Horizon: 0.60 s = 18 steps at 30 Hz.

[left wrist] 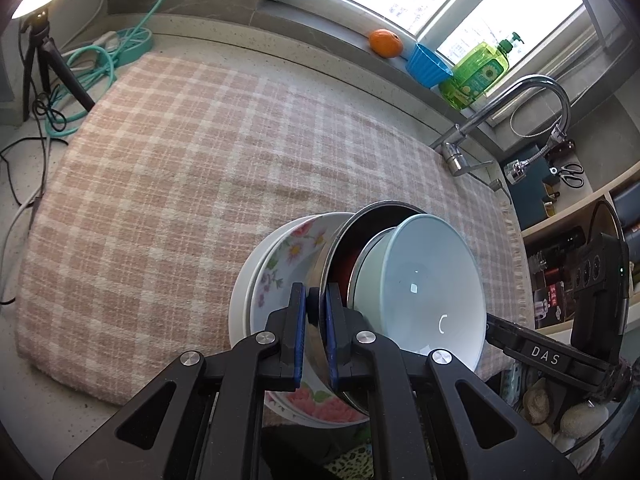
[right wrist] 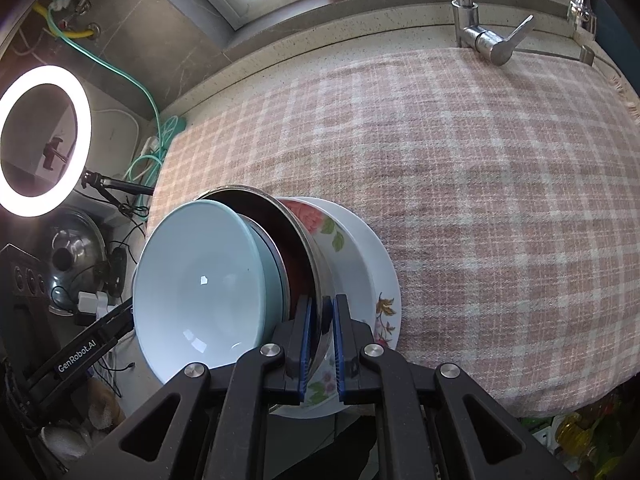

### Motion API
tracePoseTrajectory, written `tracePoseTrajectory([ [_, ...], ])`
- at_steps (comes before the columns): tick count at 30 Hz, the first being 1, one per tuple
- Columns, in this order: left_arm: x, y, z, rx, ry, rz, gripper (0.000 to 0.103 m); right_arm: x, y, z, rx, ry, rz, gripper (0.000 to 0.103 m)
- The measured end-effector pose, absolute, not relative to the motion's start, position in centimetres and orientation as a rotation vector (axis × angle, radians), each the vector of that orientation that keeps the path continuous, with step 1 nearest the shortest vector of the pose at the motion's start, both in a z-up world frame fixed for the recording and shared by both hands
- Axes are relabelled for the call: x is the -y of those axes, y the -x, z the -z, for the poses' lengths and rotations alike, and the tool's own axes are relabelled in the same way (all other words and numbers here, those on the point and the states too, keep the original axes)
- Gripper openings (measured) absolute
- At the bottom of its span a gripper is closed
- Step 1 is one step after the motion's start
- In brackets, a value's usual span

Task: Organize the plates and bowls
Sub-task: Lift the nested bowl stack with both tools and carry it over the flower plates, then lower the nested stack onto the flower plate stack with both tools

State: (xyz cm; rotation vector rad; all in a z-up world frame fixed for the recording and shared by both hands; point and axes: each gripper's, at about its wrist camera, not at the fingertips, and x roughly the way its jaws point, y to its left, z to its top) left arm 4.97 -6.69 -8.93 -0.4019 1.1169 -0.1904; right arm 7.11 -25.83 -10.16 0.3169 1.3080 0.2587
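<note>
Left gripper (left wrist: 316, 312), its blue-padded jaws nearly closed, clamps the rim of a steel bowl (left wrist: 340, 248); right gripper (right wrist: 322, 322) pinches the opposite rim of the same steel bowl (right wrist: 308, 248) in the same narrow grip. Four dishes form one nested stack, held tilted on edge over the near border of the worktop. Outermost is one plain white plate (left wrist: 240, 300), seen also from the right wrist as a broad white rim (right wrist: 384, 264). Against it lies one floral plate (left wrist: 292, 248), white with pink blossoms and green leaves (right wrist: 316, 216). Next comes the single steel bowl, with a polished metal rim and a dark reddish interior. Innermost sits one pale blue bowl (left wrist: 420, 280), smooth and glossy, with small window highlights on its inner wall (right wrist: 200, 280). A pink-and-white checked cloth (left wrist: 180, 160) covers the worktop beneath and beyond the stack (right wrist: 480, 200). On the window ledge stand one orange (left wrist: 385, 43), one blue ribbed cup (left wrist: 428, 65) and one green soap bottle (left wrist: 478, 72). One chrome tap (left wrist: 532, 88) rises beside the cloth, and one lit ring lamp (right wrist: 42, 140) stands at the far side.
</note>
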Motion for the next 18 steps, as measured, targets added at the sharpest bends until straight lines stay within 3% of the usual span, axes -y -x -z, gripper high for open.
tracePoseTrajectory([
  [18,6.7,-5.2,9.6,-1.131,0.374,0.179,0.007,25.3,-7.5,11.3,-1.332,-0.311,-0.261,0.009],
])
